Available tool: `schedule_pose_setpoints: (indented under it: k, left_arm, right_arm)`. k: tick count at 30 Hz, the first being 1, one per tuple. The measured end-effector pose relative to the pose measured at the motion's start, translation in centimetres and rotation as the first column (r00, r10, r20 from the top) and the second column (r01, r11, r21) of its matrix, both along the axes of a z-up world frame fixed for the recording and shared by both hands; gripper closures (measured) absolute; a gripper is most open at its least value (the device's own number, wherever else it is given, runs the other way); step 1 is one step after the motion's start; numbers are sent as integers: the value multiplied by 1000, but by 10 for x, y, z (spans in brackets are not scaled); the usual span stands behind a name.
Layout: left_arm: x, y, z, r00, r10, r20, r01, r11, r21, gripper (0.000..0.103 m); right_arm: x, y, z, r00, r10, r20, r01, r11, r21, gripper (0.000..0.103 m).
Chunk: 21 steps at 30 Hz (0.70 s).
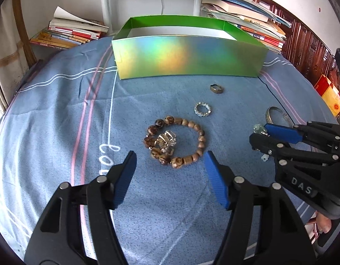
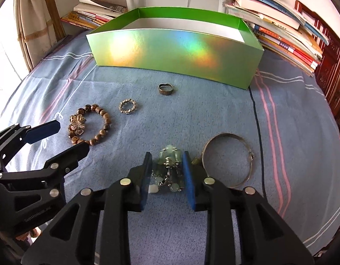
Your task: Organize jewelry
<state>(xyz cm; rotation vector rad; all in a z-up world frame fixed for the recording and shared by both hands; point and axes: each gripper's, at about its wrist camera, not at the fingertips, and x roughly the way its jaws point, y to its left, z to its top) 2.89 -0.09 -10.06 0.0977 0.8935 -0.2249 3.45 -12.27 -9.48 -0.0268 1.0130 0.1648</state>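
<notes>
A wooden bead bracelet (image 1: 193, 154) (image 2: 101, 130) lies on the blue cloth with a silver brooch (image 1: 166, 142) (image 2: 77, 124) resting on it. My left gripper (image 1: 170, 155) (image 2: 71, 135) is open, its tips on either side of the bracelet's near edge and not pressing it. My right gripper (image 2: 167, 155) (image 1: 259, 133) is closed on a bunched green bead bracelet (image 2: 168, 165) (image 1: 258, 129), and both blue pads touch the bunch. The bunch still rests low on the cloth. An open green holographic box (image 1: 187, 55) (image 2: 170, 50) stands behind.
A bronze ring (image 1: 216, 88) (image 2: 165, 89) and a sparkly silver ring (image 1: 202, 109) (image 2: 128, 106) lie between the grippers and the box. A silver bangle (image 2: 228, 161) (image 1: 278, 114) lies just right of the right gripper. Book stacks (image 1: 70, 33) (image 2: 287, 37) flank the box.
</notes>
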Motion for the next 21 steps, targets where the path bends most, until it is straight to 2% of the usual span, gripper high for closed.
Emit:
schedule_pose_setpoints:
  k: [7, 10, 13, 19, 21]
  left_arm:
    - [6, 15, -3, 999, 31, -12, -31, 999, -15, 39]
    - [8, 23, -1, 999, 43, -13, -43, 999, -26, 45]
    - [7, 25, 3, 999, 45, -1, -45, 999, -27, 45]
    - [11, 12, 15, 999, 19, 40, -18, 1000, -23, 45]
    - [14, 5, 15, 999, 1, 44, -1, 1000, -15, 48]
  right_arm:
    - [-7, -15, 9, 999, -35, 9, 35, 998, 46, 71]
    - [-9, -27, 14, 997, -70, 23, 69, 996, 55, 68]
    - [-13, -34, 17, 996, -85, 32, 83, 994, 68, 68]
    - [-18, -43, 19, 994, -103, 47, 99, 992, 79, 68]
    - [-20, -49, 20, 991, -120, 53, 116, 990, 78, 68]
